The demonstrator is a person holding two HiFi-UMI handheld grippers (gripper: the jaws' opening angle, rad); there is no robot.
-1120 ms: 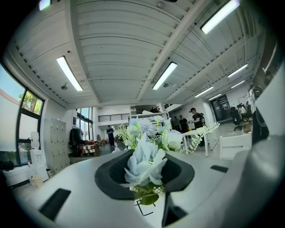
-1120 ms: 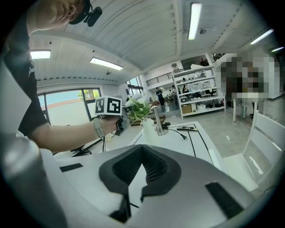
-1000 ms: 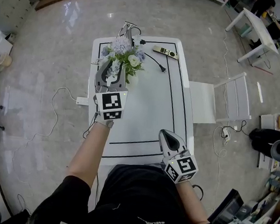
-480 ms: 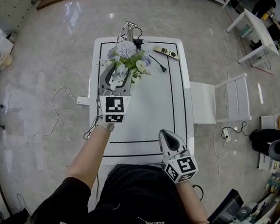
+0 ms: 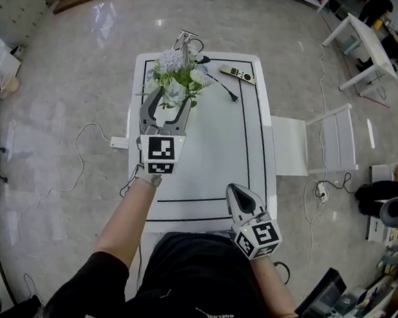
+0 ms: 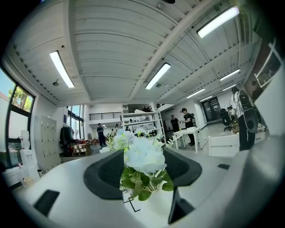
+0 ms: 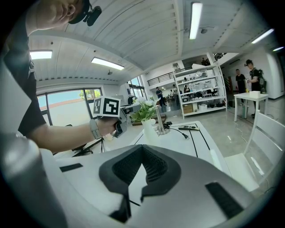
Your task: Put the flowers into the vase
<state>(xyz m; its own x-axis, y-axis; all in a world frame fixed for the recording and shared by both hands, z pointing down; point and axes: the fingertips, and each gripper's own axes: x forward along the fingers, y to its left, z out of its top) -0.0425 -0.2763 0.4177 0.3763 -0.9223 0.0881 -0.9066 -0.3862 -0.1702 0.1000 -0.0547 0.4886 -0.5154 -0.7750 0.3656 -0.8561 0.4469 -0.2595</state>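
As flowers (image 5: 176, 71) are seated in vase (image 7: 148, 128), L gripper (image 5: 166, 102) fingers have just been opened round them; R gripper (image 5: 241, 193) fingers together.

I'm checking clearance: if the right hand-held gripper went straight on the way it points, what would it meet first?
The right hand-held gripper tilts down, so probably the bare table top first; the vase stands farther on, though depth is unclear.

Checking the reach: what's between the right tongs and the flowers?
Only bare white tabletop lies before the flowers; the head view shows it, the right gripper view too.
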